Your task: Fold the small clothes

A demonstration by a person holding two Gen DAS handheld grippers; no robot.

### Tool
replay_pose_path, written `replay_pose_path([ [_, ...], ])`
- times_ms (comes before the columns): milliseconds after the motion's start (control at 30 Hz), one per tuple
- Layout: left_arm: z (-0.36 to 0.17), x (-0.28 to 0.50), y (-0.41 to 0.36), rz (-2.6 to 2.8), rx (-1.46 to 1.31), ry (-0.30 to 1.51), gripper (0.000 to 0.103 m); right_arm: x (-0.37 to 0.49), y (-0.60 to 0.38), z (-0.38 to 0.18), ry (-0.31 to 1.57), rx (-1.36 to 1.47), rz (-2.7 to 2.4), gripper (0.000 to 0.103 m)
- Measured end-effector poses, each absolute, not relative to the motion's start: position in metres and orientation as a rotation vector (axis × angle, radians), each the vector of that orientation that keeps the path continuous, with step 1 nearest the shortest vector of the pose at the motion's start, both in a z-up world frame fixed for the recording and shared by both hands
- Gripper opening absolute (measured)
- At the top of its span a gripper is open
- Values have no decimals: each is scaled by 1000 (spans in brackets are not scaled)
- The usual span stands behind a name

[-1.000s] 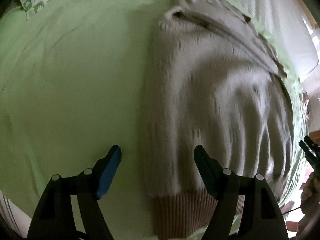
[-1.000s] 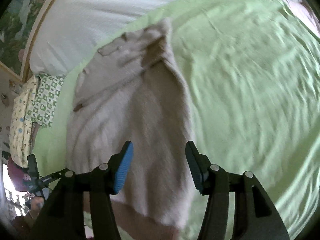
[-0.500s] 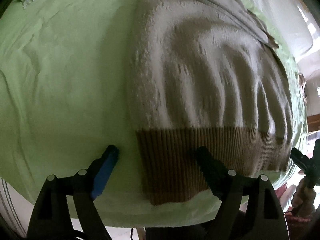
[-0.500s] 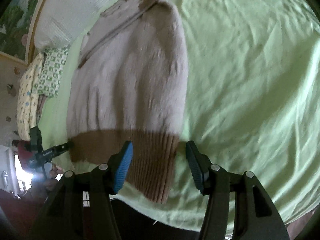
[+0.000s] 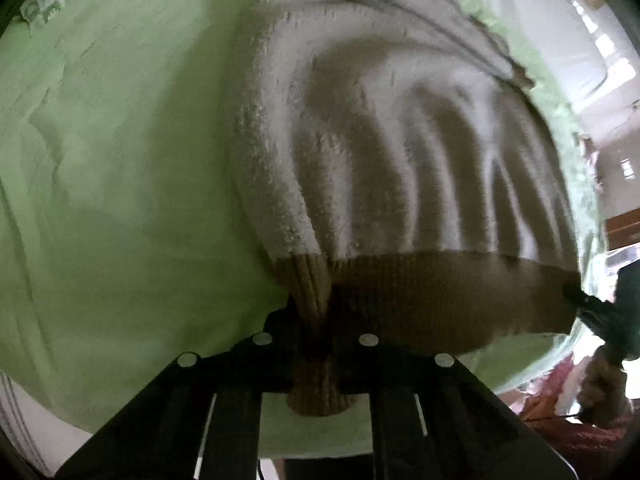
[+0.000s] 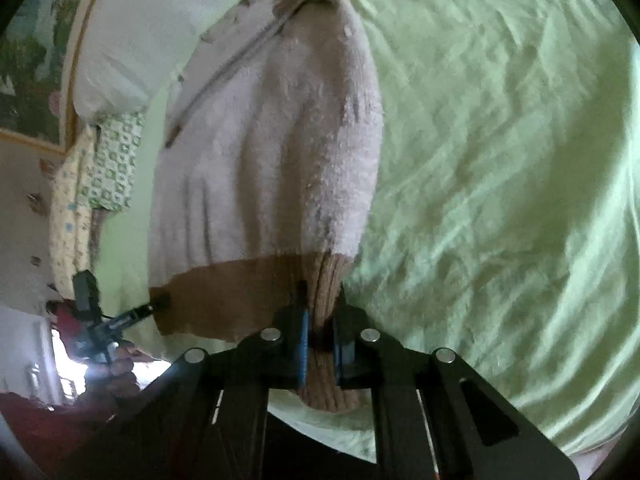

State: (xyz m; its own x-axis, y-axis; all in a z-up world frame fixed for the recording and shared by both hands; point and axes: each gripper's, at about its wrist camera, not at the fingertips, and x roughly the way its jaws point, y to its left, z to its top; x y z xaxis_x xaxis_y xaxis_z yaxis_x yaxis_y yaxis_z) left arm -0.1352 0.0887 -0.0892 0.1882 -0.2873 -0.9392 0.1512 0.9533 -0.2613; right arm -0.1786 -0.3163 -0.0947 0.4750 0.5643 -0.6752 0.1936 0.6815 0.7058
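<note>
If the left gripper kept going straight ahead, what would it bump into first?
Nothing new: the left gripper is already shut on the sweater's brown hem. Straight on it would likely push into the fluffy sweater body.

No readable text, label, brand or number anywhere — not on the sweater (image 5: 400, 152), not on the green sheet (image 6: 500, 160), not on the patterned cloth (image 6: 114, 168) at nine o'clock in the right wrist view — it carries only printed shapes

Cream fuzzy sweater (image 5: 400, 140) with brown ribbed hem (image 5: 440, 292), pale green sheet (image 6: 500, 160), green-patterned white cloth (image 6: 112, 160).
</note>
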Motion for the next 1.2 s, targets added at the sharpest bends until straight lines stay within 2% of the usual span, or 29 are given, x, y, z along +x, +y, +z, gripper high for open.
replay_pose_path([
  [267, -60, -153, 92, -372, -144, 1274, 8, -196, -340, -82, 1055, 855, 319, 8],
  [600, 3, -90, 98, -435, -209, 1148, 9, -142, -338, -27, 867, 907, 458, 8],
  [933, 53, 88, 73, -441, -307, 951, 9, 12, -361, 24, 656, 875, 405, 8],
  [1200, 26, 233, 41, -418, -330, 979, 9, 140, -387, 22, 626, 873, 285, 8],
])
